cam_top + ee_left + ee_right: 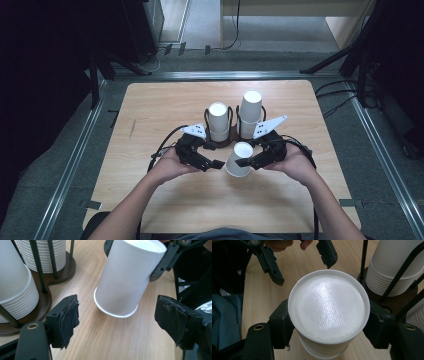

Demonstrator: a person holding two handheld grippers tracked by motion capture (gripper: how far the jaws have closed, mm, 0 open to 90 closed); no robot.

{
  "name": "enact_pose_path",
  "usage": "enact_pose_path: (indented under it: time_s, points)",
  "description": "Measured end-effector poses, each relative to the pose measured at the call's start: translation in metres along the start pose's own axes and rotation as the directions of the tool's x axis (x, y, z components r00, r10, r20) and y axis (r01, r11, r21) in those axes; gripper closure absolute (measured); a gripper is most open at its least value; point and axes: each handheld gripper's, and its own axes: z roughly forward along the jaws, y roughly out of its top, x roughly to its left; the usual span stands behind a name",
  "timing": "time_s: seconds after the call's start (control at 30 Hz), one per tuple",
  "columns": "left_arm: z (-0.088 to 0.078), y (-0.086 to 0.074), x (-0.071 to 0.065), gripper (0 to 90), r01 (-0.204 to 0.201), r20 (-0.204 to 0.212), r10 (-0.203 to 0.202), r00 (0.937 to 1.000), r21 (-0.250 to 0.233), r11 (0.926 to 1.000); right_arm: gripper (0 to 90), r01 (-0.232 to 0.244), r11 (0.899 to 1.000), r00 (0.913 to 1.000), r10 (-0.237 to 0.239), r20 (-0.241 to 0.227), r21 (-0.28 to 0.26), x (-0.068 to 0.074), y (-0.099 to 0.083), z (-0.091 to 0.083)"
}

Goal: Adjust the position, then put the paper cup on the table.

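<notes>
White paper, thin and smooth: that is the cup [239, 160] I hold upside down in my right gripper [246, 162], near the front middle of the wooden table [150, 105]. The jaws clamp its side wall close to the closed base, which faces up at the right gripper view's camera. The cup leans, its rolled rim down at the tabletop; I cannot tell whether the rim touches the wood.

My left gripper [218, 164] sits just beside the cup with its jaws spread wide and nothing between them. Its padded fingers [67, 320] stand either side of the open rim without touching it.

Behind the cup, two stacks of the same cups [218, 121] stand upside down in a dark wire holder [231, 140].

I judge the cup very light and easy to crush. The wall would buckle under a hard squeeze, and the waxy-looking surface may slip. The stiffest places to grip look like the base ring, where I have it, and the rolled rim.
</notes>
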Motion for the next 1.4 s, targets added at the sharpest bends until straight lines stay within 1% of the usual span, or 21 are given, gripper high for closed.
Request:
enact_pose_path:
  time_s: [0.03, 0.07, 0.13, 0.23, 0.37, 0.47, 0.6, 0.87, 0.93, 1.0, 1.1, 1.23, 1.33, 1.4]
  points:
    - [0.002, 0.000, 0.000, 20.2, 0.008, -0.010, -0.008, 0.9999, 0.006, 0.9999, 32.7, -0.001, 1.000, 1.0000, 0.001, -0.002, -0.003, 0.000, 0.001, 0.000]
    - [0.002, -0.001, 0.000, 20.2, 0.003, -0.022, -0.003, 0.9998, 0.017, 0.9999, 32.6, 0.002, 1.000, 1.0000, -0.002, -0.004, -0.006, 0.001, 0.001, 0.001]
    - [0.004, -0.002, -0.001, 20.2, -0.003, -0.022, 0.003, 0.9998, 0.021, 0.9998, 32.6, 0.005, 1.000, 1.0000, -0.005, -0.005, -0.008, 0.002, 0.002, 0.002]
    - [0.006, -0.004, -0.001, 20.2, -0.002, -0.006, 0.002, 1.0000, 0.026, 0.9997, 32.6, 0.009, 1.000, 0.9999, -0.009, -0.009, -0.012, 0.002, 0.004, 0.003]
    - [0.009, -0.003, -0.002, 19.9, -0.003, 0.011, 0.003, 0.9999, 0.023, 0.9997, 32.6, 0.002, 1.000, 0.9998, -0.002, -0.020, -0.015, 0.002, 0.004, 0.003]
    - [0.011, -0.003, -0.003, 19.6, -0.019, 0.020, 0.019, 0.9996, 0.022, 0.9996, 32.6, 0.002, 1.000, 0.9998, -0.002, -0.022, -0.020, 0.003, 0.005, 0.003]
    - [0.012, -0.003, -0.004, 19.2, -0.025, 0.022, 0.024, 0.9995, 0.025, 0.9994, 32.6, 0.002, 1.000, 0.9996, -0.002, -0.027, -0.025, 0.004, 0.007, 0.002]
    - [0.014, -0.003, -0.004, 19.1, -0.023, 0.032, 0.023, 0.9992, 0.020, 0.9995, 32.7, 0.003, 1.000, 0.9993, -0.004, -0.038, -0.030, 0.006, 0.010, 0.003]
    - [0.014, -0.003, -0.004, 17.7, -0.023, 0.030, 0.023, 0.9993, 0.020, 0.9995, 32.7, -0.003, 0.999, 0.9991, 0.002, -0.042, -0.032, 0.006, 0.011, 0.002]
    - [0.016, -0.003, -0.004, 14.3, -0.021, 0.034, 0.021, 0.9992, 0.020, 0.9996, 32.7, -0.006, 0.999, 0.9991, 0.005, -0.043, -0.032, 0.006, 0.011, 0.002]
    - [0.018, -0.003, -0.004, 14.0, -0.017, 0.038, 0.016, 0.9992, 0.020, 0.9997, 32.7, -0.009, 0.999, 0.9990, 0.008, -0.045, -0.036, 0.006, 0.012, 0.002]
    - [0.020, -0.002, -0.005, 13.9, -0.026, 0.037, 0.025, 0.9990, 0.023, 0.9994, 32.7, -0.010, 0.999, 0.9987, 0.008, -0.050, -0.047, 0.006, 0.013, 0.003]
    - [0.024, -0.002, -0.005, 13.9, -0.031, 0.047, 0.030, 0.9985, 0.024, 0.9992, 32.7, -0.008, 0.999, 0.9984, 0.005, -0.056, -0.050, 0.007, 0.015, 0.004]
    - [0.025, -0.003, -0.005, 13.9, -0.028, 0.050, 0.027, 0.9984, 0.022, 0.9994, 32.7, -0.009, 0.999, 0.9983, 0.006, -0.059, -0.053, 0.008, 0.015, 0.004]
